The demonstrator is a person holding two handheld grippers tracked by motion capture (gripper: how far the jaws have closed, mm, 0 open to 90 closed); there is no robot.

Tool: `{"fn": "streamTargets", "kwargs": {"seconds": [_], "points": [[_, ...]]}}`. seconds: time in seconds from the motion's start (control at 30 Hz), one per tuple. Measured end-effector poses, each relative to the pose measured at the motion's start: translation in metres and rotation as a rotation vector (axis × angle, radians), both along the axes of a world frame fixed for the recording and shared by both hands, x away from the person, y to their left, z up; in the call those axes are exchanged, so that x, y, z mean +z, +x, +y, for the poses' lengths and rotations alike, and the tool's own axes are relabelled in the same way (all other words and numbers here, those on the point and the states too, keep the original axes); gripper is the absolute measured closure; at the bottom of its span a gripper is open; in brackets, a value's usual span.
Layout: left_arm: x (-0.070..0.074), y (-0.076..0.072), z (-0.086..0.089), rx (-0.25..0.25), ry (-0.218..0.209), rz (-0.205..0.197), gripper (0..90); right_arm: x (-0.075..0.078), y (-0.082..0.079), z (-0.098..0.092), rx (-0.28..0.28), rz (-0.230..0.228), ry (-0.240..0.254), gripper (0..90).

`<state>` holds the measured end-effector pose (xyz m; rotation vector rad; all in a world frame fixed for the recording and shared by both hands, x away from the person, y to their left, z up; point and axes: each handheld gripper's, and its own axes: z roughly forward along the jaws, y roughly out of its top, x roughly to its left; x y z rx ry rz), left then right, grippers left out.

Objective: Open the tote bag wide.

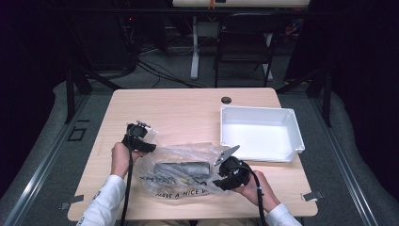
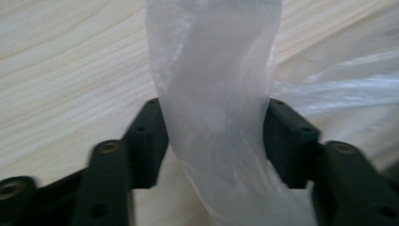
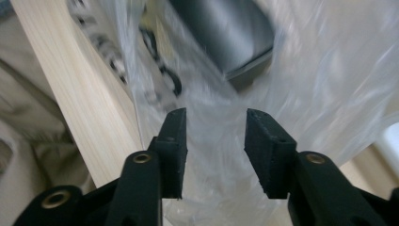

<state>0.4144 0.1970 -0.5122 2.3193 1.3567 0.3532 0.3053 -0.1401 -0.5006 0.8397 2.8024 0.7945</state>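
A light wooden surface (image 1: 188,113) stands in a dark room. It has a small round hole (image 1: 226,100) near its far edge. Behind it, a black folding chair (image 1: 244,42) stands on the grey floor (image 1: 164,70), beside the white leg of another table (image 1: 195,47). Black cables (image 1: 155,70) lie on that floor.

On the right part of the surface sits a white tray (image 1: 261,117). Nothing can be seen in it.

A clear plastic bag (image 1: 181,172) lies near the front edge of the surface, just left of the tray. It has black letters printed on it. Inside it lies a dark grey roll (image 1: 181,168), flat on its side.

The left hand-held gripper (image 1: 138,137) is at the left end of the bag. In the left gripper view its jaws stand apart, and a strip of the bag (image 2: 216,117) runs up between them. The strip touches both pads, but the jaws do not squeeze it flat.

The right hand-held gripper (image 1: 230,172) is at the right end of the bag, close to the tray. In the right gripper view its jaws are apart, with the bag's thin plastic (image 3: 216,141) in the gap but not pinched. The grey roll (image 3: 226,33) shows just ahead, inside the bag
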Motion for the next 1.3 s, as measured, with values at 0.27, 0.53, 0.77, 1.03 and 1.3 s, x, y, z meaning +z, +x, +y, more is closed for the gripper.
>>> {"fn": "streamTargets", "kwargs": {"seconds": [0.27, 0.53, 0.77, 1.03, 1.3], "points": [[0.020, -0.028, 0.010, -0.040, -0.039, 0.012, 37.3, 0.002, 0.018, -0.005, -0.144, -0.101, 0.008, 63.6], [-0.022, -0.018, 0.009, -0.047, 0.017, 0.118, 70.5, -0.028, 0.042, 0.000, -0.247, -0.068, -0.082, 86.5], [-0.034, -0.015, 0.000, -0.058, 0.147, 0.099, 87.3, -0.041, 0.050, 0.000, -0.271, -0.057, -0.164, 90.0], [-0.033, -0.016, 0.004, -0.070, 0.173, 0.130, 77.5, -0.044, 0.048, -0.003, -0.252, -0.018, -0.241, 88.1], [0.010, -0.033, 0.016, -0.050, 0.057, 0.064, 37.7, -0.016, 0.036, -0.010, -0.229, -0.050, -0.120, 65.5]]}}
